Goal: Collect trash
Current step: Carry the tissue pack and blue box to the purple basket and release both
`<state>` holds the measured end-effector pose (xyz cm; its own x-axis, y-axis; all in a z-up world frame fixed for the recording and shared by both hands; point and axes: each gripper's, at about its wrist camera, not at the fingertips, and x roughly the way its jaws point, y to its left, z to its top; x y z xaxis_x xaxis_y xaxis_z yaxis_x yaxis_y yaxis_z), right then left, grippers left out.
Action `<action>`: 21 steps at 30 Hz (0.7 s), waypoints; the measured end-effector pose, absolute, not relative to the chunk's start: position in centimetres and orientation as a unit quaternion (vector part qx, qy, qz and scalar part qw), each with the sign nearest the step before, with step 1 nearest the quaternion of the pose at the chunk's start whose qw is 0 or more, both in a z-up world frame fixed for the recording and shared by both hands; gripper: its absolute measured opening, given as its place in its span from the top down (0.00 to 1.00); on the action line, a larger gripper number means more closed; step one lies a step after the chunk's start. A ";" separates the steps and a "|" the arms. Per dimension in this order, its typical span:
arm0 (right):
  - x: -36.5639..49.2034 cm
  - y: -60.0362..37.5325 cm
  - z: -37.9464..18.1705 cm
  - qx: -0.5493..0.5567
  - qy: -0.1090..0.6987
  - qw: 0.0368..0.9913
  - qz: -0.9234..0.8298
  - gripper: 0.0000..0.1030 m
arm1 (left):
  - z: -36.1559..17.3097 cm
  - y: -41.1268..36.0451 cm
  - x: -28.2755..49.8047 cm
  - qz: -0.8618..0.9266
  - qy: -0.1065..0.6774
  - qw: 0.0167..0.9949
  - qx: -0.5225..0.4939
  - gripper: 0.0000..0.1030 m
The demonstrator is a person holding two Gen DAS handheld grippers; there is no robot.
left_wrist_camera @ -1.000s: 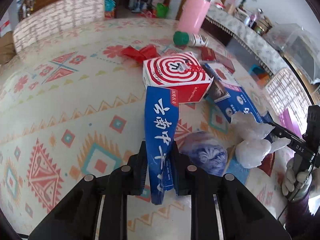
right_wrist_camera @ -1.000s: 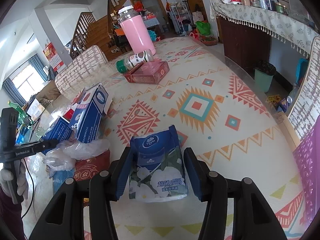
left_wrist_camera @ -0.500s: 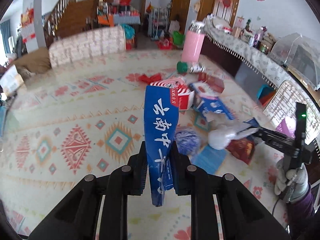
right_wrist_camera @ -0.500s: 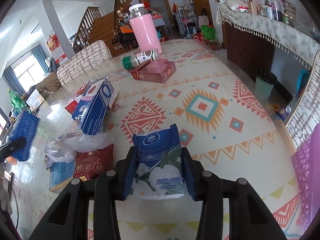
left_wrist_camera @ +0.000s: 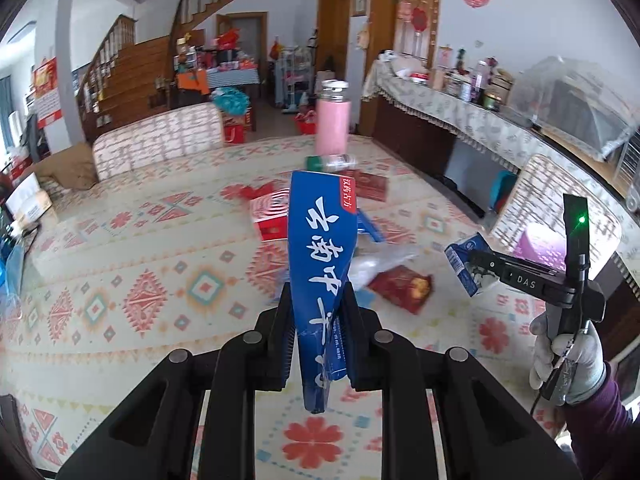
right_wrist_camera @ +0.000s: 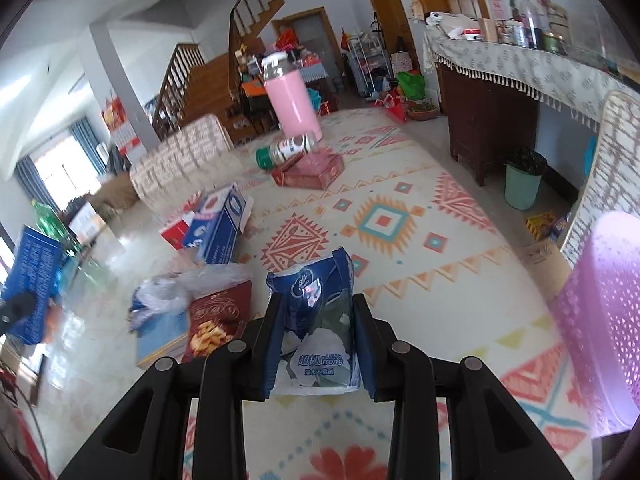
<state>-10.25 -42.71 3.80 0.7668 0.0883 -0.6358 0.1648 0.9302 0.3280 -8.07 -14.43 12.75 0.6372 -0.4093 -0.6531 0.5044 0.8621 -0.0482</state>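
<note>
1. The left claw [left_wrist_camera: 316, 322] is clamping a long blue carton [left_wrist_camera: 322, 264] between its pads, and the carton is sticking up and forward above the patterned tabletop [left_wrist_camera: 132, 264].
2. The right claw [right_wrist_camera: 318, 344] has just been closing its jaws, and it is now pinching a blue tissue pack [right_wrist_camera: 316, 320], which is crumpling between the pads.
3. In the left wrist view, that same right claw [left_wrist_camera: 480, 266] is showing at the right edge, carried by a gloved hand [left_wrist_camera: 568, 354], with the tissue pack held clear of the tabletop.
4. More trash is lying on the tabletop beyond the claws: a red snack bag [right_wrist_camera: 218, 318], a clear plastic bag [right_wrist_camera: 188, 286] just beside it, a blue-and-white box [right_wrist_camera: 220, 224], and a red-and-white spiral box [left_wrist_camera: 270, 216].
5. Farther back, a green-capped bottle [right_wrist_camera: 286, 150] is lying on its side against a flat red box [right_wrist_camera: 310, 170], and a pink flask [right_wrist_camera: 290, 96] is standing upright behind them.
6. A purple perforated basket [right_wrist_camera: 600, 320] is sitting at the right edge of the right wrist view.
</note>
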 end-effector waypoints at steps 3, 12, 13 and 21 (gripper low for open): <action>-12.5 -43.8 5.0 0.189 0.329 0.925 -0.024 0.66 | 12.9 -16.7 -9.2 -0.278 0.339 0.895 0.076 0.81; -18.8 -49.9 7.7 0.205 0.296 0.931 -0.065 0.66 | 13.2 -25.4 -11.7 -0.362 0.331 0.866 0.098 0.81; -19.4 -50.6 7.9 0.207 0.293 0.931 -0.073 0.66 | 13.2 -26.8 -11.9 -0.376 0.333 0.859 0.099 0.81; -23.7 -58.6 7.9 0.230 0.281 0.918 -0.157 0.66 | 12.9 -36.0 -12.7 -0.455 0.351 0.814 0.086 0.81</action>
<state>-23.75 -58.62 7.87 0.7923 -0.1592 -0.5890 0.4181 0.8448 0.3340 -12.66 -36.03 12.94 0.3396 -0.6802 -0.6497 0.8014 0.5708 -0.1788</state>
